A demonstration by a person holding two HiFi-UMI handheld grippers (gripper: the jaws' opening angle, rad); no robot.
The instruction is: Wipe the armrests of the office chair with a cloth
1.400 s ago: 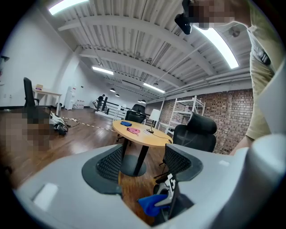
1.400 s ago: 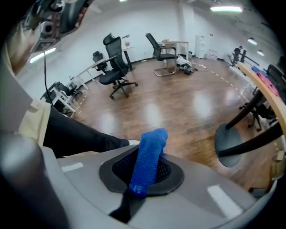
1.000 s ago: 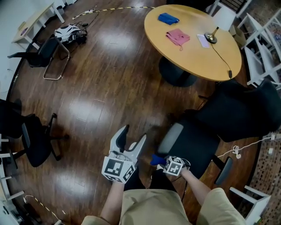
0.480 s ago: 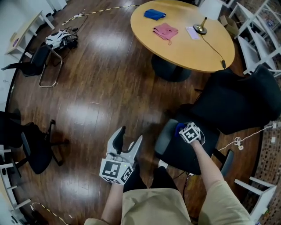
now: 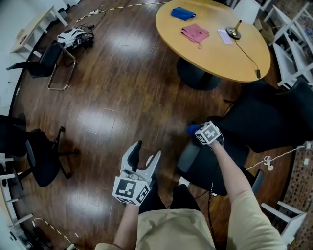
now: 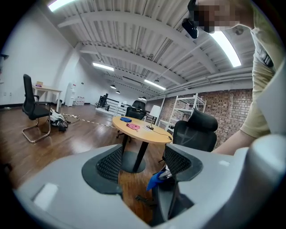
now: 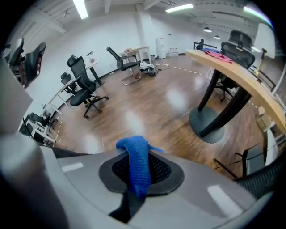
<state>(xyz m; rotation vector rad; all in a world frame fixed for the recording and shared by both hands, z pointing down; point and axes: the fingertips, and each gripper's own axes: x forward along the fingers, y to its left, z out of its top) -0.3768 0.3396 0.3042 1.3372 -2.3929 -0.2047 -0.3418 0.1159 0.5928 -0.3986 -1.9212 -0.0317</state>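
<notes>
**Cloth at the near armrest, right arm out**

Surroundings: the round table [image 5: 215, 53] fills the upper right of the head view. It carries a second blue cloth [image 5: 183, 13], a pink cloth [image 5: 194, 33], a lamp [image 5: 234, 30] and a white slip [image 5: 225, 36]. A large black chair [image 5: 274, 122] stands between the table and the office chair [image 5: 215, 166], close behind it. Well apart on the left are a swivel chair [image 5: 41, 158] and a cantilever chair [image 5: 46, 61].

Poses: the right forearm reaches forward across the office chair's seat. The right gripper [image 5: 209, 133] has its jaws pressed together on the blue cloth [image 7: 135, 161], which drapes over one pad. The cloth sits at the far end of the grey armrest [image 5: 188, 155], centre right of the frame; whether it touches cannot be told. The left gripper [image 5: 148, 150] is held low and close to the body, over bare floor. Its jaws are spread with nothing between them.

Count: three cloths (two blue, one pink), four chairs clearly seen, and two armrests on the office chair.
</notes>
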